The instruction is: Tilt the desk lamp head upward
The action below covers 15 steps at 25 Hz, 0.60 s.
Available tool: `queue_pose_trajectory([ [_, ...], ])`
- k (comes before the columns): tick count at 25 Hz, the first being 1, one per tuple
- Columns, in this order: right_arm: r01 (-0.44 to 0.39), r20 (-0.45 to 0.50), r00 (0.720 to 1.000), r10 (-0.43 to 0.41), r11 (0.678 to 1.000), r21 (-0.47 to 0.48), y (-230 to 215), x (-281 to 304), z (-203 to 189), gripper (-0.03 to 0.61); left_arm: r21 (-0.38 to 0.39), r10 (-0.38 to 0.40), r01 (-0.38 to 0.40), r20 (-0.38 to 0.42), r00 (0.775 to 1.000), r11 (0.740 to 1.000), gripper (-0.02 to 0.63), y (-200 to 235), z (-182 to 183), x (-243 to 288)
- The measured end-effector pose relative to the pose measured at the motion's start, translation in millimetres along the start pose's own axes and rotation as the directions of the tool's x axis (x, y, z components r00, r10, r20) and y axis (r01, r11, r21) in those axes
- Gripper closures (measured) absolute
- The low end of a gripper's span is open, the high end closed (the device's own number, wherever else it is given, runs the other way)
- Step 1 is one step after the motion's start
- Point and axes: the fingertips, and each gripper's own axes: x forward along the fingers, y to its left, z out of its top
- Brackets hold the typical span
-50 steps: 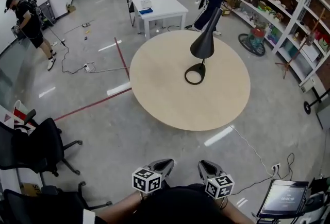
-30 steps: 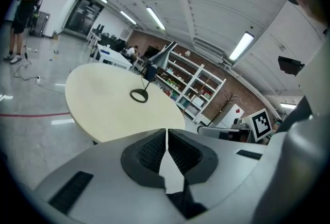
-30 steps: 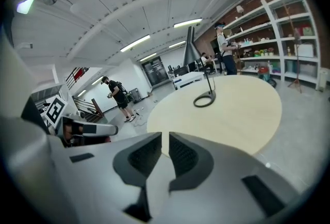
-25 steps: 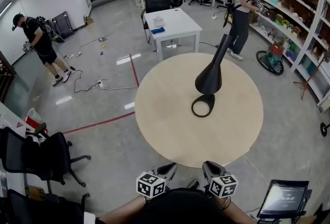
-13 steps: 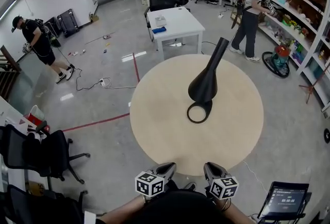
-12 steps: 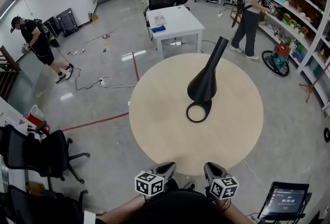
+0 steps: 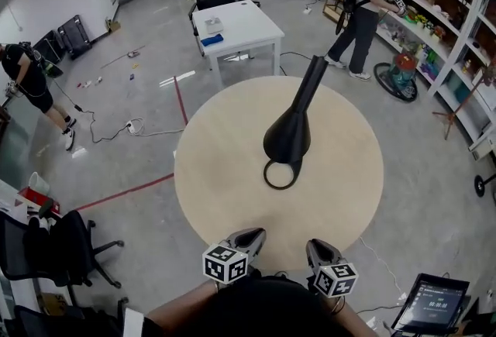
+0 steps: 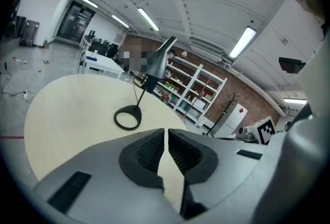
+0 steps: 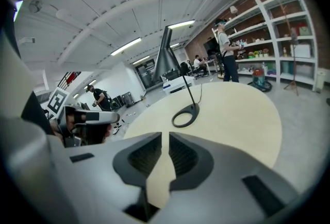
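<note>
- Closer to the lamp [image 7: 293, 126] than a moment ago: larger in the head view, nearer its middle, with the near edge of the table [image 7: 217, 173] now just beyond both tools.
- No change to the lamp itself: same spot a little past the middle of the table, head [image 9: 166, 58] slanting mouth-down over the foot as before. Tilt not begun, then; approach only.
- By the look of it, walk-up nearly done, with a reach across the table left before any grip on the head.
- Matte black all over: flat open ring foot [image 7: 280, 174], thin straight rod [image 8: 140, 95] rising from its edge, then a long funnel shape, narrow neck flaring to a wide mouth. Looks smooth and hard, probably metal, and likely slippery to pinch on the flare.
- Round, pale, wood-look top under it, flat, bare but for the lamp.
- Left gripper [image 7: 249, 235] low at the near edge, well apart from the lamp, jaws pressed together on nothing. Ribbed dark pads [image 8: 149, 151] set in grey plastic.
- Right gripper [image 7: 314, 246] beside it, jaws almost together, only a thin slit, nothing in it.
- Farther out: glossy grey floor [image 7: 116, 165], a white desk [image 7: 236, 22], open shelving [image 7: 457, 10] along the right.
</note>
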Motion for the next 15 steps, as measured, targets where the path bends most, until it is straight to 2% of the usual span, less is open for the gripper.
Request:
queue_pose_trajectory([
  [7, 0.024, 0.016, 1.0, -0.023, 0.998, -0.06, 8, 31, 35, 0.534, 0.043, -0.052, 0.048, 0.093, 0.994, 0.998, 0.597, 19, 64, 13],
  [13, 0.026, 0.004, 1.0, -0.026, 0.983, -0.179, 23, 58, 63, 0.532, 0.021, -0.086, 0.084, 0.154, 0.984, 0.996, 0.597, 36, 86, 23],
  [15, 0.039, 0.03, 0.999, -0.033, 0.978, -0.205, 30, 65, 81, 0.532, 0.043, -0.08, 0.074, 0.179, 0.981, 0.996, 0.595, 43, 96, 22],
])
